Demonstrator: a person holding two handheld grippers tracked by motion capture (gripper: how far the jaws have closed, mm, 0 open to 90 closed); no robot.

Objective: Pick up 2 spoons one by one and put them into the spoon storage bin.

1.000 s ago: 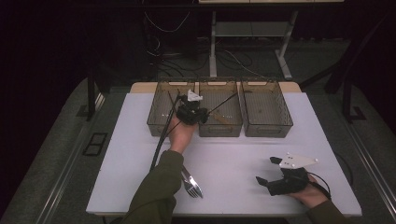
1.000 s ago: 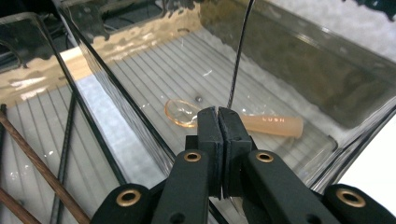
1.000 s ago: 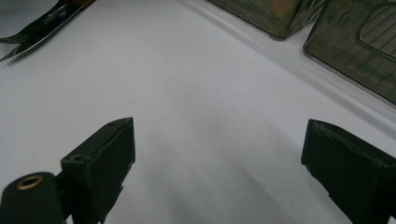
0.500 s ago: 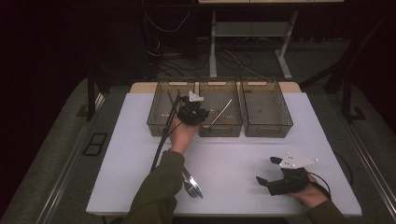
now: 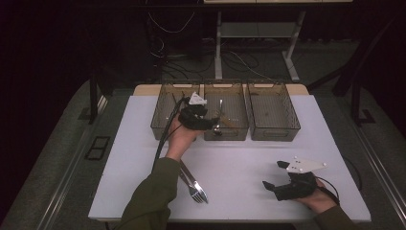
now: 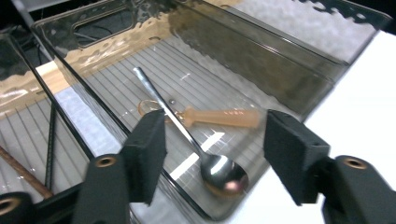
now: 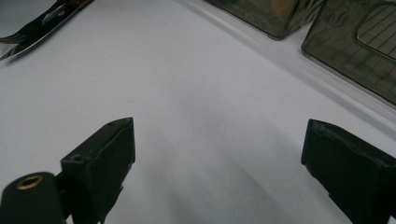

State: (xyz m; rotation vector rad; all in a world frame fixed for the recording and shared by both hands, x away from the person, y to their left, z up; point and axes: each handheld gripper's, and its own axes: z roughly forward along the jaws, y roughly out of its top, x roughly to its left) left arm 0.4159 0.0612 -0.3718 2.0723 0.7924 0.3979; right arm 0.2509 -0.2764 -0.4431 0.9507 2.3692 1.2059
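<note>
Spoon [image 6: 187, 130] lies flat on the ribbed floor of the middle bin [image 6: 299, 70], one of three smoky plastic bins in a row at the far side of the white table [image 5: 249, 158]. The left gripper [image 5: 203, 117] hovers over the near edge of that bin, jaws spread wide and holding nothing. In the left gripper view the spoon sits just ahead of and below the gap between the jaws. Its shiny bowl is the nearer end, close to the bin's front wall. Its thin handle runs away from the claw, slanting up and to the left in that view, so the long axis lies roughly along the claw's reach and not across the opening. A small tan-handled tool [image 6: 219, 116] lies just beyond the bowl, crossing under or touching the spoon's handle; which one cannot be told.

The right gripper [image 5: 282, 184] rests low on the table, well apart from the bins, near the person's right edge, jaws also wide apart and empty. Forks [image 5: 194, 184] lie on the table near the left sleeve, behind the left claw.

Judging by position, the left gripper is by far the nearer one to the spoon. Whatever comes next likely depends on that bowl-near, handle-far layout.
</note>
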